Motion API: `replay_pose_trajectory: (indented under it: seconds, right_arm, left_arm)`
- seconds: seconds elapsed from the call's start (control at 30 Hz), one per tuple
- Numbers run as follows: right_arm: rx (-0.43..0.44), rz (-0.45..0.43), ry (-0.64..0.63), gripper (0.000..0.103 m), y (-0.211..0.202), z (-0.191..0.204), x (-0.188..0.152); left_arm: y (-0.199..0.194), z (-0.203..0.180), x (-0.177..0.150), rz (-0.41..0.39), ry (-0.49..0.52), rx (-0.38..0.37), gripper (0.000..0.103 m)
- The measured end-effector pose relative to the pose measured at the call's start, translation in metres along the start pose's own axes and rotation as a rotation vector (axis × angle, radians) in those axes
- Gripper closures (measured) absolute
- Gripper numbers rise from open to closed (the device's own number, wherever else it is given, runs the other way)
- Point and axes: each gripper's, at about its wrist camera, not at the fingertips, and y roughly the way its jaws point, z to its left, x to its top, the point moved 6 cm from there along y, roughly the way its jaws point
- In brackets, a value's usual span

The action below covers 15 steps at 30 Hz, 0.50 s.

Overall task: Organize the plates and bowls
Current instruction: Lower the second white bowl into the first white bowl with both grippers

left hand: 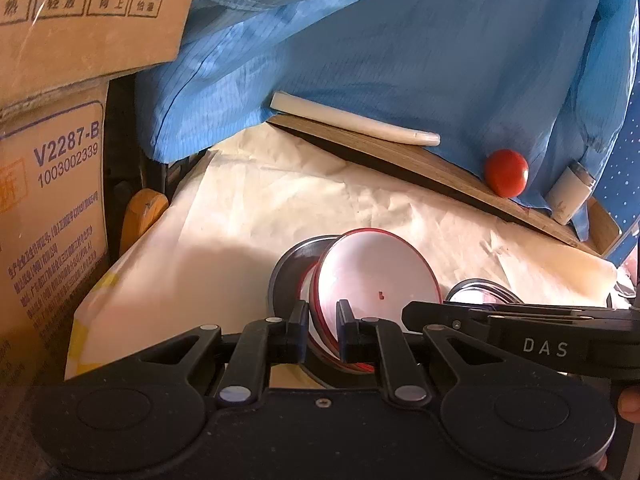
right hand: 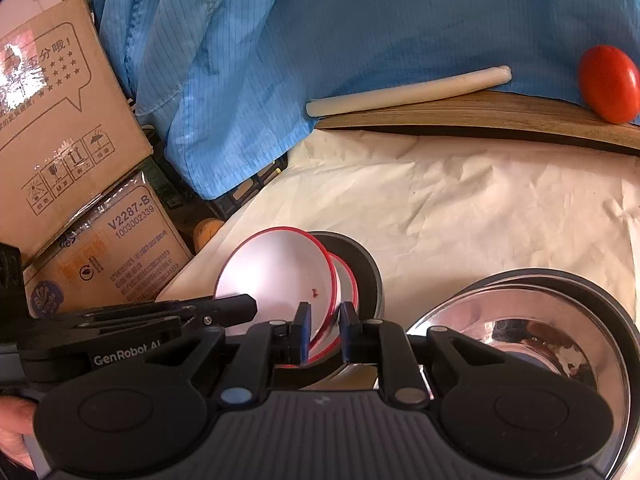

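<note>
Both hand-held grippers (left hand: 323,330) (right hand: 325,334) clamp red-rimmed bowl (left hand: 376,280) | steel bowl (right hand: 520,320) fully visible right wrist only

A work surface covered in creased cream paper (right hand: 460,200), sunlit in patches. Behind it hangs blue striped cloth (left hand: 400,40) — draped over a wooden board (right hand: 480,114). Stacked cardboard boxes (left hand: 48,184) stand at the left, printed with handling symbols.
</note>
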Motion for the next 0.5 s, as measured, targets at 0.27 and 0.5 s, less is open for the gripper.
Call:
replay_pose_trajectory:
  seconds: [0.27, 0.5]
  right_arm:
    - [-0.004, -0.003, -0.004, 0.086, -0.0003, 0.002, -0.0002]
    - [-0.006, -0.003, -0.006, 0.084, -0.0005, 0.0025, -0.0002]
  left_arm:
    - [0.0003, -0.0019, -0.0003, -0.001, 0.008, 0.009, 0.089]
    - [0.0004, -0.0028, -0.0001, 0.001, 0.014, 0.011, 0.087]
